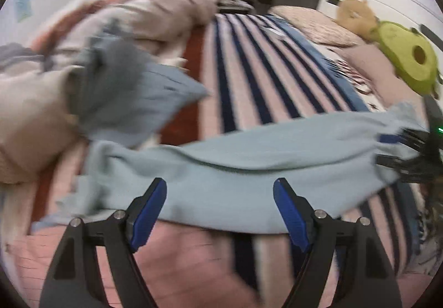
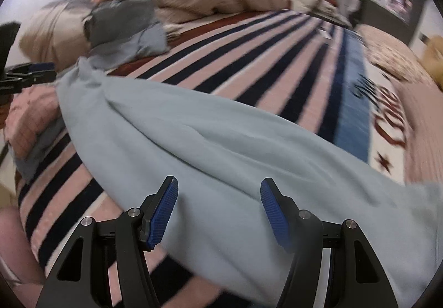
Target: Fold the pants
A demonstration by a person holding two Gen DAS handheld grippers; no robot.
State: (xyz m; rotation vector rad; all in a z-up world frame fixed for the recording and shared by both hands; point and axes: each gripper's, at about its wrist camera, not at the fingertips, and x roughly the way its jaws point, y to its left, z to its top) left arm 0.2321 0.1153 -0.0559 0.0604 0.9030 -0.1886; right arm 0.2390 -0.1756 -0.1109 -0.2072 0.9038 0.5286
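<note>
Pale blue pants (image 1: 249, 169) lie stretched crosswise over the striped bed cover, blurred by motion. My left gripper (image 1: 219, 183) hovers at their near edge, jaws wide apart, nothing between the blue pads. The right gripper (image 1: 409, 153) shows at the far right by one end of the pants. In the right wrist view the pants (image 2: 210, 142) run from upper left to lower right. My right gripper (image 2: 219, 180) stands open just over the cloth, pads not pressing on it. The left gripper (image 2: 27, 75) appears at the left edge near the pants' other end.
A striped pink and navy blanket (image 1: 263, 64) covers the bed. A heap of beige bedding and grey-blue clothes (image 1: 116, 72) sits at the back left. An avocado plush (image 1: 407, 59) and a tan soft toy (image 1: 357, 17) lie on the right by pillows.
</note>
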